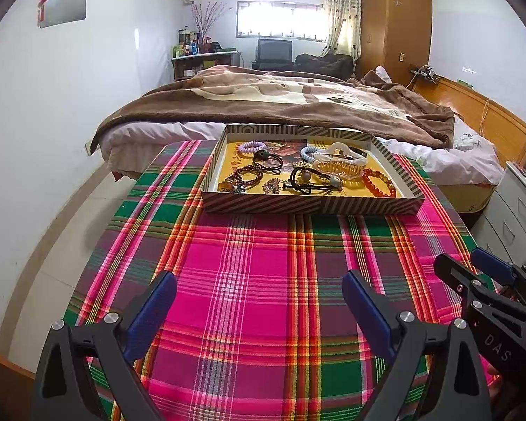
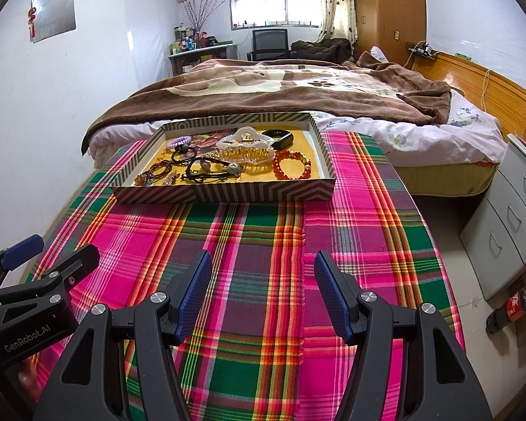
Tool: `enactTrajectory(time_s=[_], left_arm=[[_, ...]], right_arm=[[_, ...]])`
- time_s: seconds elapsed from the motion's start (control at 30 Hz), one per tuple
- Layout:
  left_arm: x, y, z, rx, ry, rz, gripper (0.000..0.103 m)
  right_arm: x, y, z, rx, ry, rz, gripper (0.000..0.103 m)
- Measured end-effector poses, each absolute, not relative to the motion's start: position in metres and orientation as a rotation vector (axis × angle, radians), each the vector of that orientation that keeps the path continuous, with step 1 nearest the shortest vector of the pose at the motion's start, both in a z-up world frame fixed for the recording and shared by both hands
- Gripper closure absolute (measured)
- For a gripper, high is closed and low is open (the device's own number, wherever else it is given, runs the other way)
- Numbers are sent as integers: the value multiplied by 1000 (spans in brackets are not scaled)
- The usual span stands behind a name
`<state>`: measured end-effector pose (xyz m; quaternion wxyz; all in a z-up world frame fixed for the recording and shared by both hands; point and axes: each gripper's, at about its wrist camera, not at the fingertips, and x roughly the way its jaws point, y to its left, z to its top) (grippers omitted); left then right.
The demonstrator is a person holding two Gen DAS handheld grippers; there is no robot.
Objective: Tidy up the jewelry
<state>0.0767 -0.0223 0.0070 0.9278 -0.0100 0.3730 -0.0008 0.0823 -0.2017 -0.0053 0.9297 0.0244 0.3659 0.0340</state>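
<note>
Right wrist view: both grippers, left gripper [image 2: 49, 245] and right gripper [image 2: 263, 273], jaws apart and empty, tray [image 2: 224, 193] of jewelry well ahead; red bead bracelet [image 2: 292, 165] probably light, slippery, best pinched across its band.

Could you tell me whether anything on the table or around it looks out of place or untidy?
Yes: the jewelry lies jumbled in the striped tray, black hair ties tangled beside the clear claw clip. A cola bottle lies on the floor.
</note>
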Motion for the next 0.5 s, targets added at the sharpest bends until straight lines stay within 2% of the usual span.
enactTrajectory(time_s=[0.5], left_arm=[[77,-20,8,-26,758,13,7]], right_arm=[[82,-202,-6,52,751,70,42]])
